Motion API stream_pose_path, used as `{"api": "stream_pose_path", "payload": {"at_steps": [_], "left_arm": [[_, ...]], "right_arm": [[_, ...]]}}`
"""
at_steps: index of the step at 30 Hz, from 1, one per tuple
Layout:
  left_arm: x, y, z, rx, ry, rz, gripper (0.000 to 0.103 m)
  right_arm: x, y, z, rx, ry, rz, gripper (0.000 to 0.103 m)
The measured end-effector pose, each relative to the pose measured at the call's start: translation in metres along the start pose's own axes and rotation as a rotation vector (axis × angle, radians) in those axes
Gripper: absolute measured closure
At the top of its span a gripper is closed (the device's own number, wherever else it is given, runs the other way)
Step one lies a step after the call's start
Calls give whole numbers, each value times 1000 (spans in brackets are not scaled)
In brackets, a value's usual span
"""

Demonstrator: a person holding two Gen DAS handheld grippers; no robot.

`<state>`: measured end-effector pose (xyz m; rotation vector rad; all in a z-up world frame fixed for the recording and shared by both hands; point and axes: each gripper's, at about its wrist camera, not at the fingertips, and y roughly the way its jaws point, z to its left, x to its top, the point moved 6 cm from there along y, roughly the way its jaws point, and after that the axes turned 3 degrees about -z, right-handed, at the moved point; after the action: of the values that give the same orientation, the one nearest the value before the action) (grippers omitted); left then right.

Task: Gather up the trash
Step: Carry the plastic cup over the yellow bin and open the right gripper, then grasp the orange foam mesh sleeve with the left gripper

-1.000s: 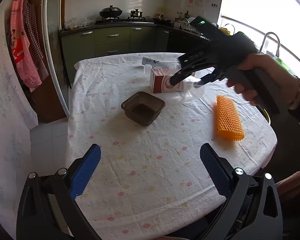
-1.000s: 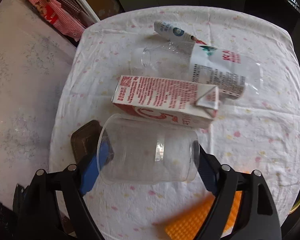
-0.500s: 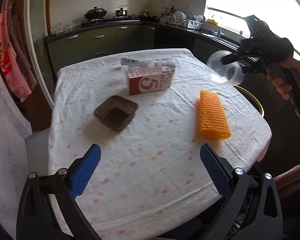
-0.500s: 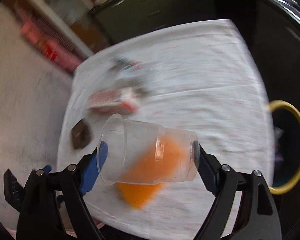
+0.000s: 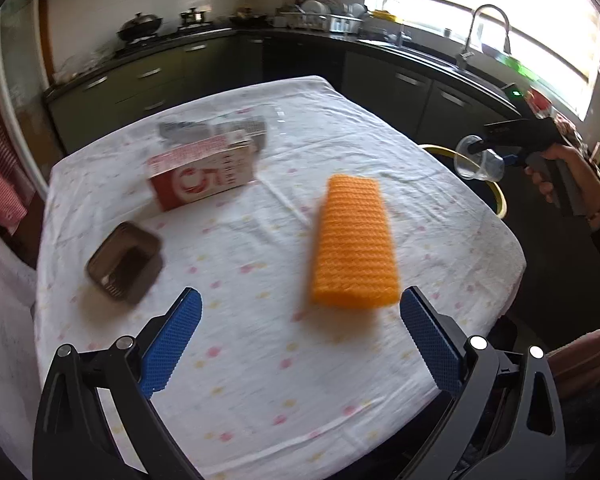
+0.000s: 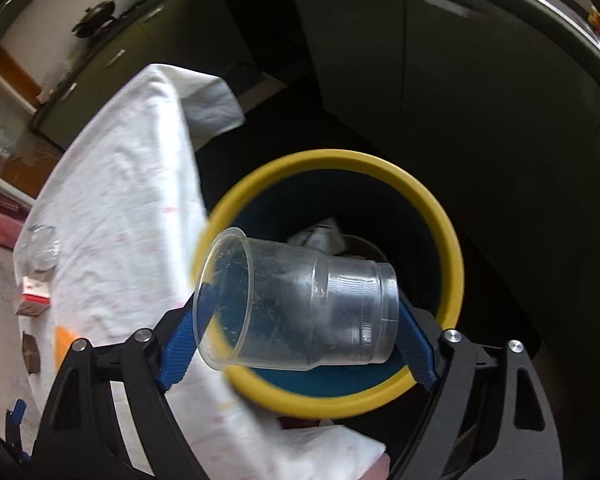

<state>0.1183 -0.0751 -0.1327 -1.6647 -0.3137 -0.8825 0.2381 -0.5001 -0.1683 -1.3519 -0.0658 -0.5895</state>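
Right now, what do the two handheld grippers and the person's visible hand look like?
Both the left gripper and the right gripper have black angular frames with silver bolts and blue textured pads. The right one has a pistol-style grey handle and a green light on top. The hand wears a bracelet and a dark sleeve.

I face a kitchen: dark green cabinets (image 5: pixel 148 80) wrap the far walls, a wok (image 5: pixel 139 28) sits on the stove, and daylight pours through the window (image 5: pixel 480 12) above the sink tap (image 5: pixel 488 28)

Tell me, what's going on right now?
Right gripper holds clear cup above yellow-rimmed bin. Left gripper open, empty. Nothing in the way.
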Motion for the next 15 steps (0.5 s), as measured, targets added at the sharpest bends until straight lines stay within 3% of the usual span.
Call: {"api": "stream_pose_path", "payload": {"at_steps": [4,15], "left_arm": [[9,10,-21,-22,40,13,5],[13,37,-36,-74,65,68,5]], "right_arm": [[7,6,-12,-16,11,-30,18],[-37,-43,14,168,0,-109,15]]}}
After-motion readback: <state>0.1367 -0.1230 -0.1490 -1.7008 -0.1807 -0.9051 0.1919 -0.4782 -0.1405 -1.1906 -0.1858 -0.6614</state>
